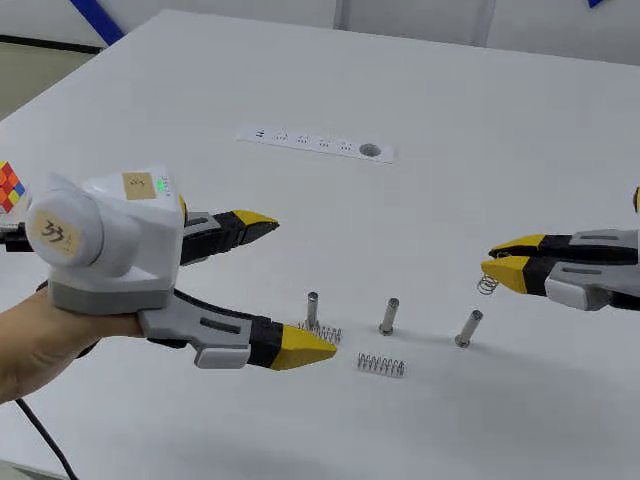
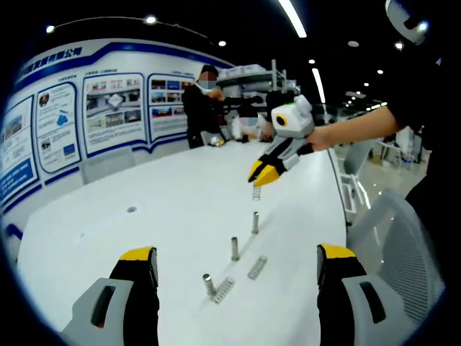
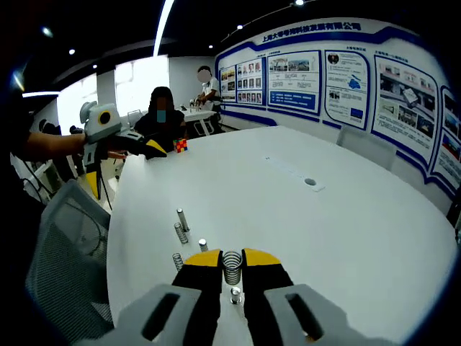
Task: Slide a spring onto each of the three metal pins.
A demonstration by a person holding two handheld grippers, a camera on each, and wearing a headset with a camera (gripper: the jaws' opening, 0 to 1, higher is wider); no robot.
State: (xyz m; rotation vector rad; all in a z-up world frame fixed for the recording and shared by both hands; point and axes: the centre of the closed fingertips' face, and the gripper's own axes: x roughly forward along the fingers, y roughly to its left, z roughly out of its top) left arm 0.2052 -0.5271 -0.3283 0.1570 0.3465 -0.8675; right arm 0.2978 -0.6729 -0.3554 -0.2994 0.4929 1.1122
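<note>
Metal pins (image 1: 389, 316): three in row, standing on white table (image 1: 480, 120).
Left gripper (image 1: 303, 284): level near left pin, jaws released (yellow tips well apart).
Right gripper (image 1: 487, 260): level above right pin, jaws clenched on spring (image 1: 487, 285).
Loose springs (image 1: 381, 365): two, lying beside pins.

Handwritten "33" on round tan sticker (image 1: 55, 236) at rear of white, grey and yellow-tipped left gripper (image 1: 305, 286); small square tan label (image 1: 139, 184) on top, unreadable; blue Chinese heading across white wall display board (image 3: 317, 29), too blurred to read
</note>
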